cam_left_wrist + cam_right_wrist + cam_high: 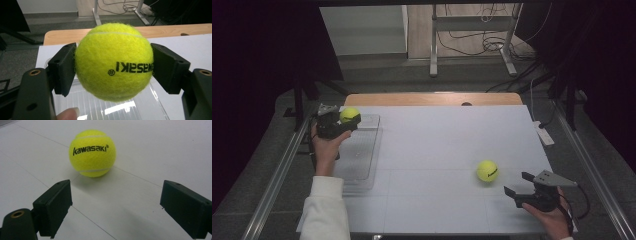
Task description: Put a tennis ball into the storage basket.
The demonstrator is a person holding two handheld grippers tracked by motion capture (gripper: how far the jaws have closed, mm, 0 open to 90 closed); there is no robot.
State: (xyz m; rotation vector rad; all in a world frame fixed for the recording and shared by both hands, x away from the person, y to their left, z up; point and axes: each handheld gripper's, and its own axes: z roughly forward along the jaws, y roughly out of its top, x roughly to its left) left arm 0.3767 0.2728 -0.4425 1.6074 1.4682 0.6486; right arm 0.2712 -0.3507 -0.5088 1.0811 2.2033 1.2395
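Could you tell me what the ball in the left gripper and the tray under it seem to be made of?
The held ball, clamped in the left gripper, looks like fuzzy yellow felt: fibres stand off its outline, and a white seam shows. The tray looks like clear glossy plastic, since the table shows through it and it glints.

High view overhead, facing forward; gripper views close, sharing white table (437,150).

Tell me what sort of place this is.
Probably a lab or recording workspace: a white-topped table between metal rails, loose cables on the floor behind, dark curtains at the sides.
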